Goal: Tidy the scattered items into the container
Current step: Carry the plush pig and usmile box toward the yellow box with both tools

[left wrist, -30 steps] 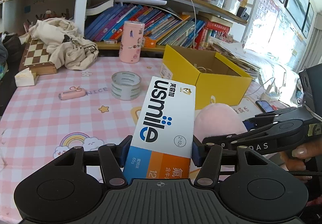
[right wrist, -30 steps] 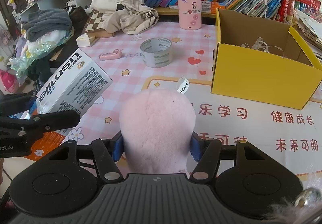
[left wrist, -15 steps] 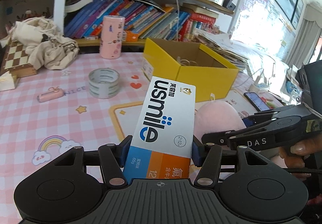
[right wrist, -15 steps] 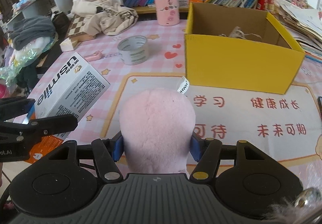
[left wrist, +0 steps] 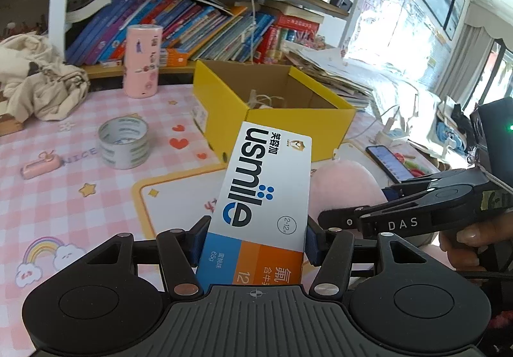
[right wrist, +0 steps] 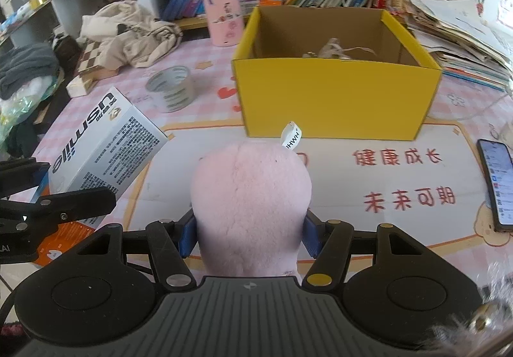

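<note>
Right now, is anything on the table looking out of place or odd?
Nothing looks spilled or damaged. A crumpled cream cloth lies heaped over the chessboard at the far left, and a tape roll still sits loose beside the yellow box.

Phone flat at the surface's right edge; chessboard under crumpled cloth; books leaning on shelf.

A crowded bookshelf stands behind the pink checked table; right of the shelf, a bright window.
</note>
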